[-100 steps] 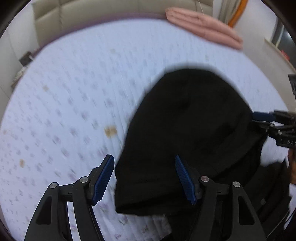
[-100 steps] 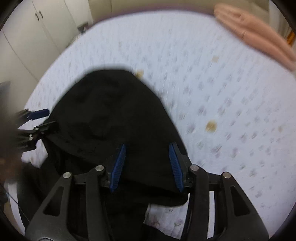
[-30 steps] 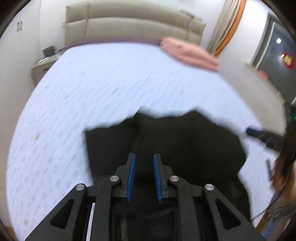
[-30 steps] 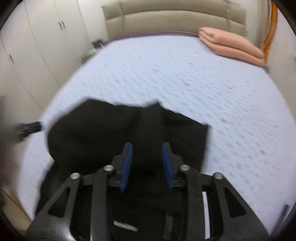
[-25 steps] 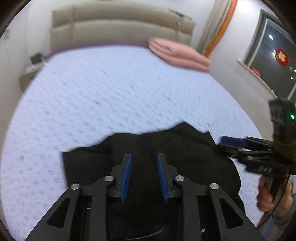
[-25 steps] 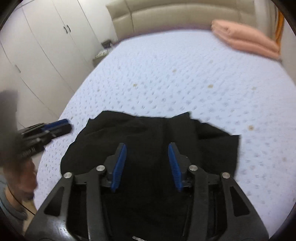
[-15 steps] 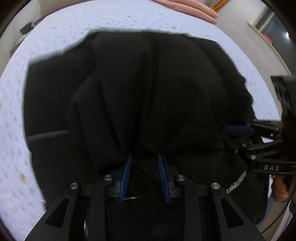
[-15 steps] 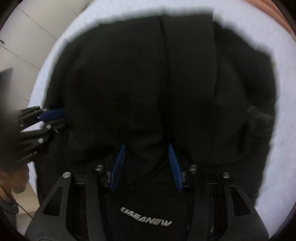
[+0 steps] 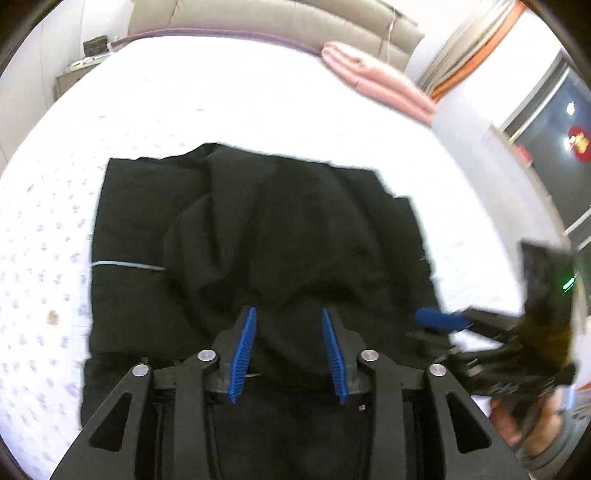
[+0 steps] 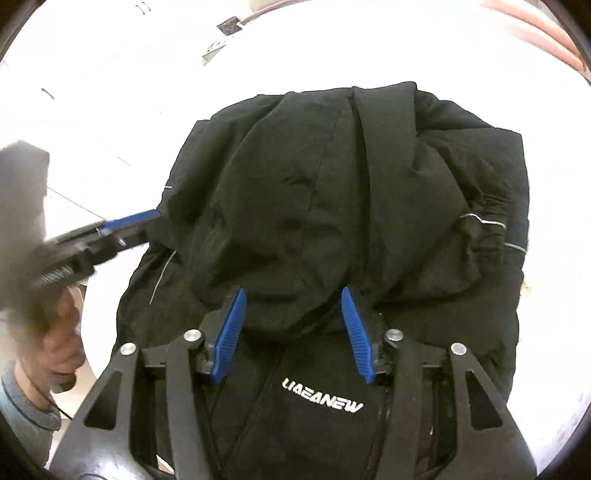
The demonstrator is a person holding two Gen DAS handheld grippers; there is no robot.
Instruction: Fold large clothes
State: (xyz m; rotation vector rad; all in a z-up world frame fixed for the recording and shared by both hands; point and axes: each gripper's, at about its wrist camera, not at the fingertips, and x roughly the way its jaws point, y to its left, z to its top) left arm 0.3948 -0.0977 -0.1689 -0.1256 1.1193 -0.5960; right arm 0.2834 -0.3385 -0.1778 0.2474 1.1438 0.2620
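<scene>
A black padded jacket [image 9: 266,240] lies bunched on the white patterned bed [image 9: 184,110]. It fills the right wrist view [image 10: 332,203], with a white logo [image 10: 322,401] near the bottom. My left gripper [image 9: 288,350] is open, its blue fingers apart over the jacket's near edge with a fold of fabric bulging between them. My right gripper [image 10: 293,332] is open the same way, over the fold above the logo. Each gripper shows in the other's view: the right one [image 9: 443,321] at the jacket's right edge, the left one [image 10: 125,221] at its left edge.
A folded pink blanket [image 9: 373,81] lies at the far right of the bed by the beige headboard [image 9: 277,22]. A bedside table [image 9: 85,62] stands at the far left. A dark window [image 9: 554,147] is on the right. White wardrobe doors [image 10: 74,74] are to the left.
Both grippers held the jacket shut and flung it out over the bed. Both have now opened wider and let the fabric go; the jacket has settled lower on the bed.
</scene>
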